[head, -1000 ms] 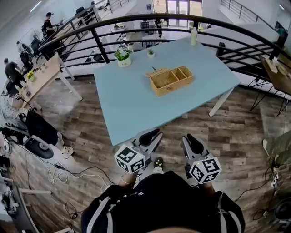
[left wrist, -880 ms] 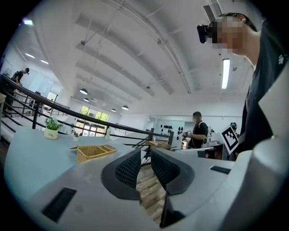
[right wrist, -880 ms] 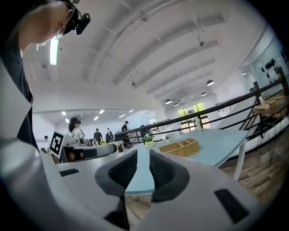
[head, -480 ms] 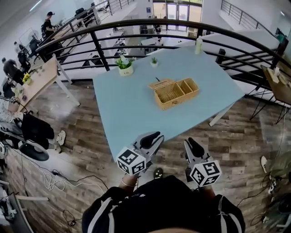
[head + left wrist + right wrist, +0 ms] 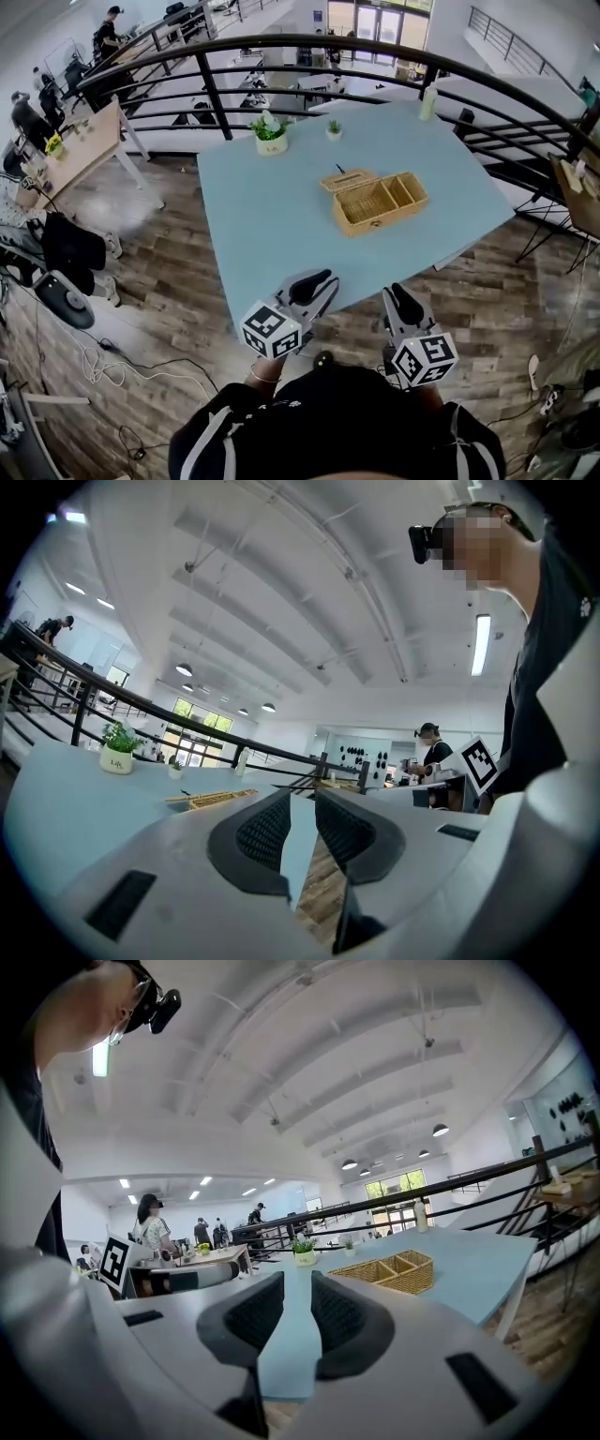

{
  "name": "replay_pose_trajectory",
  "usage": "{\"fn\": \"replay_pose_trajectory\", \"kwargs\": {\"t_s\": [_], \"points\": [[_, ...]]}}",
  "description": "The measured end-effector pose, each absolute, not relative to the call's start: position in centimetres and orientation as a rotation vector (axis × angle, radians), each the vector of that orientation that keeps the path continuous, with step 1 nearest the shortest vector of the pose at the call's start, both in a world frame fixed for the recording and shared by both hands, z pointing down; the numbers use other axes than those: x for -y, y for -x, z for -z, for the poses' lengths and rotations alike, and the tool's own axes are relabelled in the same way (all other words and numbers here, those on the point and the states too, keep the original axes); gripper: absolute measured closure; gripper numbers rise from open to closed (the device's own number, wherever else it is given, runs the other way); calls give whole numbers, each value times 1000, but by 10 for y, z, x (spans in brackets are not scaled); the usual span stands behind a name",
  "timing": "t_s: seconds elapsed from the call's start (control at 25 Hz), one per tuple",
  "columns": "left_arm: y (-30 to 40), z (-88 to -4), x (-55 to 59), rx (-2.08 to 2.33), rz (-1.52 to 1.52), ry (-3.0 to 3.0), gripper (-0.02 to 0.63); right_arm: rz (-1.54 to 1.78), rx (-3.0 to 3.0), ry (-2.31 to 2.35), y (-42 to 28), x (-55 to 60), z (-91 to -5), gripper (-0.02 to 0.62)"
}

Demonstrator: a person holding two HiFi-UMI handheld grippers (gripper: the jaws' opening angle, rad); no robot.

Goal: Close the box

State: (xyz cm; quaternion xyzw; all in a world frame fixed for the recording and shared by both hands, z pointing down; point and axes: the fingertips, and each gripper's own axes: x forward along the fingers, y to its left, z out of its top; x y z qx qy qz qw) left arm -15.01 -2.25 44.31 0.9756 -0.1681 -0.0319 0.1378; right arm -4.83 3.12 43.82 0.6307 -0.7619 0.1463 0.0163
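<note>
Your left hand-held gripper (image 5: 317,279), jaws just opened to a narrow gap, and right hand-held gripper (image 5: 398,294), also narrow, both empty, near bench (image 5: 272,220) edge; box (image 5: 380,201) open mid-bench, well apart.

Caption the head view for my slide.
Left gripper, empty jaws just opening, and right gripper before light blue table with open wicker box.

My left gripper (image 5: 300,803) sits at lower centre, its jaws narrowly apart, just opening, with nothing between them. Left of it, the wicker box (image 5: 214,799) lies on the blue table (image 5: 56,799).
</note>
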Motion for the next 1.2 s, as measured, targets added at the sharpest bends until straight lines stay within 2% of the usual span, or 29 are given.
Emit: {"fn": "replay_pose_trajectory", "kwargs": {"t_s": [0.52, 1.2], "points": [[129, -446, 62, 622, 70, -2764, 536, -478, 2488, -1829, 22, 29, -439, 501], [26, -440, 104, 855, 60, -2695, 531, -501, 2657, -1549, -79, 97, -447, 492]]}}
